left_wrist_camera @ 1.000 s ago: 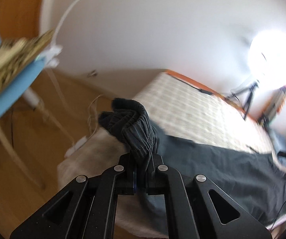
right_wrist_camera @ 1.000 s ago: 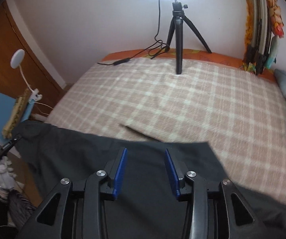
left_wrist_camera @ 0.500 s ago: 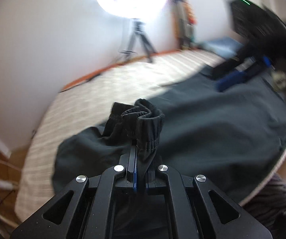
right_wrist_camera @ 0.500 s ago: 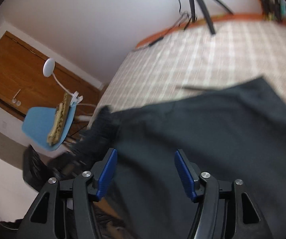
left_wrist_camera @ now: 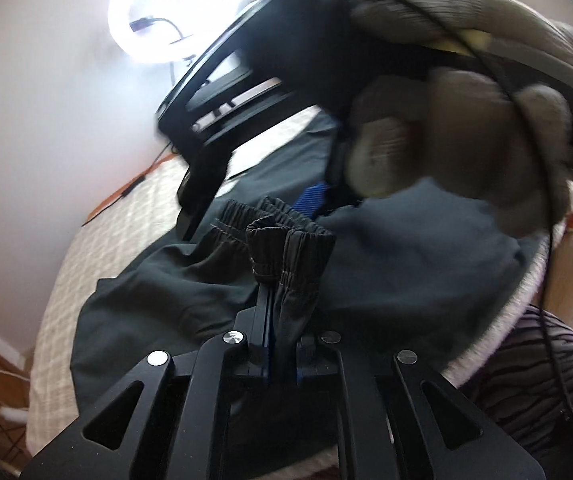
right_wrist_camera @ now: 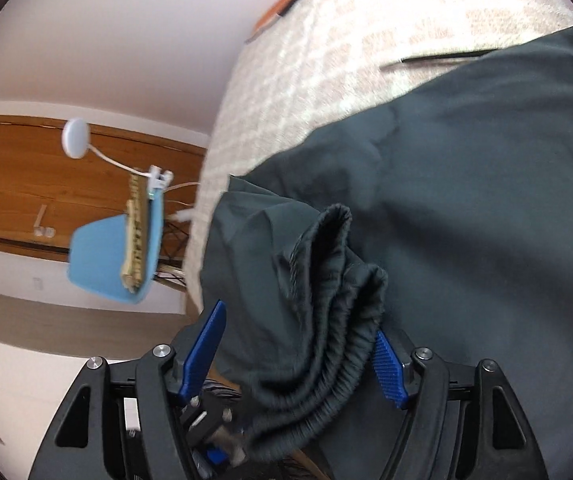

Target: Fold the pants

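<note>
L tool [left_wrist_camera: 280, 344] swung waistband [right_wrist_camera: 338, 320] over into widening R tool [right_wrist_camera: 298, 356]

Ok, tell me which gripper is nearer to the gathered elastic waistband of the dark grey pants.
Left. The left gripper is pinching the waistband; the right gripper has it between its opening jaws, pads not pressing.

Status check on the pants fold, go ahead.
Left gripper pinching bunched waistband, jaws starting to open. Right gripper opening around it, not clamped. Pants on the bed. Nothing blocking.
</note>
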Available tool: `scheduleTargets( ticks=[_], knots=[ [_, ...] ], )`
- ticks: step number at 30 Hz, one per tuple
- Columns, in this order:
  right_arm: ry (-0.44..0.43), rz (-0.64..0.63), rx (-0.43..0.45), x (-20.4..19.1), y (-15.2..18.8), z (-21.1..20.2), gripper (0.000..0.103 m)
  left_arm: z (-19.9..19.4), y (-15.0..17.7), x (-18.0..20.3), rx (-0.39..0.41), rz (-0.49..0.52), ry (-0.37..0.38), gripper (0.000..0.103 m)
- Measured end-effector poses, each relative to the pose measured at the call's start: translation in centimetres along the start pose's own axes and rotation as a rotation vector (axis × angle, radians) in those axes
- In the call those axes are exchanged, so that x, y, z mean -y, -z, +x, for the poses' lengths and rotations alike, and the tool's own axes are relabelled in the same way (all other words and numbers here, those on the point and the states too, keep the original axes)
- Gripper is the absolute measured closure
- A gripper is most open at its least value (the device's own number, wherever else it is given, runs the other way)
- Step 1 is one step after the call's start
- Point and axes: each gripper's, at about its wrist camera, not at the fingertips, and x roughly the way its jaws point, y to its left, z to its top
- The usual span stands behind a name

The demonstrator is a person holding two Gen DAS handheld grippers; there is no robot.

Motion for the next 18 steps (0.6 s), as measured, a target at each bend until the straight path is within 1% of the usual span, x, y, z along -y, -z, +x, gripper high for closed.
scheduleTargets(
  ticks=[1,3,4,5,7,8,9,10,11,12,13,14,16,18],
  knots=[
    [0.020,-0.004,-0.011,-0.1,-0.1,0.2,0.033,-0.2,0.1,0.2,0.000,0.002,0.011,0.091],
    [0.079,-0.032,-0.028,-0.5,0.0,0.5,0.037,-1.0,0.3,0.2,-0.001,-0.003,0.052,0.090],
    [0.100,-0.045,-0.031,-0.7,0.1,0.5,0.044,-1.3,0.4,-0.3,-0.004,-0.017,0.081,0.089],
    [0.130,-0.063,-0.033,-1.0,0.3,0.6,0.054,-1.7,0.4,-0.6,-0.006,-0.039,0.112,0.089],
    [0.151,-0.079,-0.032,-1.2,0.3,0.7,0.068,-3.1,0.9,-2.3,-0.018,-0.110,0.174,0.087],
    [0.151,-0.084,-0.023,-1.1,0.5,0.5,0.074,-3.6,1.0,-3.3,-0.020,-0.139,0.195,0.086],
    [0.152,-0.090,-0.014,-1.2,0.7,0.3,0.076,-4.4,1.3,-4.7,-0.021,-0.184,0.203,0.083],
    [0.160,-0.109,-0.005,-1.4,0.9,0.0,0.080,-5.1,1.7,-6.1,-0.019,-0.231,0.201,0.079],
    [0.172,-0.131,0.006,-1.6,1.2,-0.4,0.082,-5.7,2.0,-7.3,-0.015,-0.274,0.202,0.078],
    [0.187,-0.160,0.026,-2.1,1.5,-0.8,0.083,-6.3,2.5,-9.6,-0.009,-0.345,0.192,0.077],
    [0.187,-0.176,0.043,-2.5,1.6,-1.4,0.083,-7.2,3.3,-10.4,-0.004,-0.394,0.170,0.076],
    [0.182,-0.185,0.061,-2.7,1.9,-1.9,0.083,-7.5,3.7,-12.1,0.000,-0.437,0.135,0.075],
    [0.180,-0.199,0.089,-3.1,2.2,-2.7,0.084,-7.4,4.5,-14.7,0.000,-0.478,0.075,0.075],
    [0.198,-0.220,0.116,-3.1,2.6,-3.8,0.084,-7.3,5.3,-16.2,-0.014,-0.504,0.057,0.075]
  ],
)
